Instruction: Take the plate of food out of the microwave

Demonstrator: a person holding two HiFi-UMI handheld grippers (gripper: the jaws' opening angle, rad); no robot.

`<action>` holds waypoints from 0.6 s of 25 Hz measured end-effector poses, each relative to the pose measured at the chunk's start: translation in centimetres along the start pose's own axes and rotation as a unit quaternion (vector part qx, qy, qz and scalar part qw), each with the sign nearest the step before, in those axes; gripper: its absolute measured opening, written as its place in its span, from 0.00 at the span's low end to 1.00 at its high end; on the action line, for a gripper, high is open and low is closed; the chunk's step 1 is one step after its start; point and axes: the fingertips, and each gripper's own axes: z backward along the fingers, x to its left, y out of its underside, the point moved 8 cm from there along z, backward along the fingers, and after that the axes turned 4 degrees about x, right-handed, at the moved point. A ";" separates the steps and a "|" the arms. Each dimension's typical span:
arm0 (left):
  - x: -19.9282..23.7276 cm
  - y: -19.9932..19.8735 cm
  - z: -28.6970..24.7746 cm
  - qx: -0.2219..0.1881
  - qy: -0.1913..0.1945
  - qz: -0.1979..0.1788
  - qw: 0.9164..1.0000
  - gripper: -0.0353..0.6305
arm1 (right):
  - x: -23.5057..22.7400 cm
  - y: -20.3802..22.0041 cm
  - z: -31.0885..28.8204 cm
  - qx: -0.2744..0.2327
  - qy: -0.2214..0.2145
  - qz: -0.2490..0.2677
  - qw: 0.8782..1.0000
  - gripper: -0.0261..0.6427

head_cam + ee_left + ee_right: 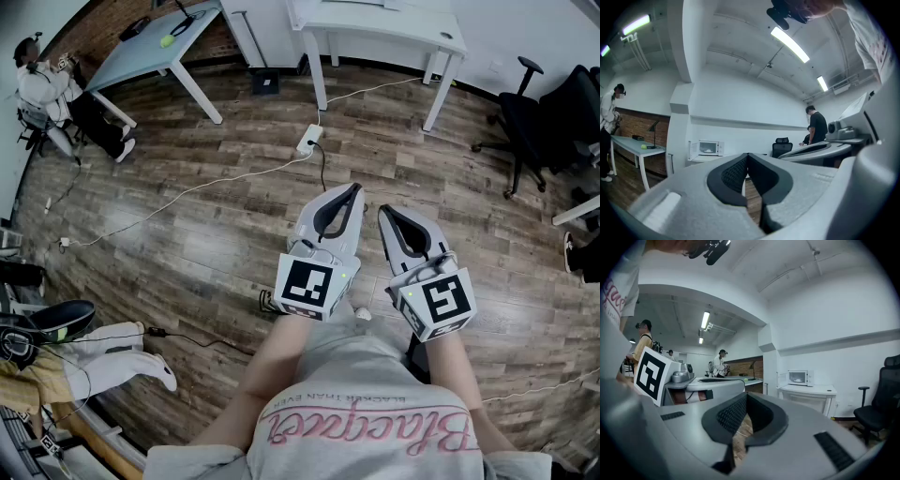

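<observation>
Grey plastic with black ribbed pads, the left gripper is held level over the wooden floor, its jaws clenched tip to tip with nothing between them. In the left gripper view the white microwave sits small and far off, above and to the left of those closed tips, on a white counter against the far wall. Its door appears to hang open on the left side. A pale shape in the lit cavity reads as the plate of food, though it is too small to make out further. To the right of the left gripper, just beside it, the right gripper is likewise level and pinched together on nothing. In the right gripper view the microwave lies to the right of the jaw tips, again well apart from them. By my reading the task has hardly begun: the plate is still inside, neither gripper is near it, and only the door looks dealt with. Nearly all of the work is left: crossing the room, parting a pair of jaws, taking the plate by its rim and drawing it out level.
</observation>
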 end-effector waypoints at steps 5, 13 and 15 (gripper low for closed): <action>-2.5 -1.3 1.7 -0.008 -0.003 -0.013 1.000 0.06 | 0.3 0.1 2.4 -0.007 0.002 -0.028 1.000 0.06; -4.3 -1.3 2.9 -0.012 0.010 -0.026 1.000 0.06 | 1.3 -0.1 4.6 -0.027 0.018 -0.019 0.999 0.06; -4.6 -1.4 2.6 -0.015 0.013 -0.028 0.999 0.06 | 1.0 0.0 4.8 -0.030 0.018 -0.021 0.999 0.06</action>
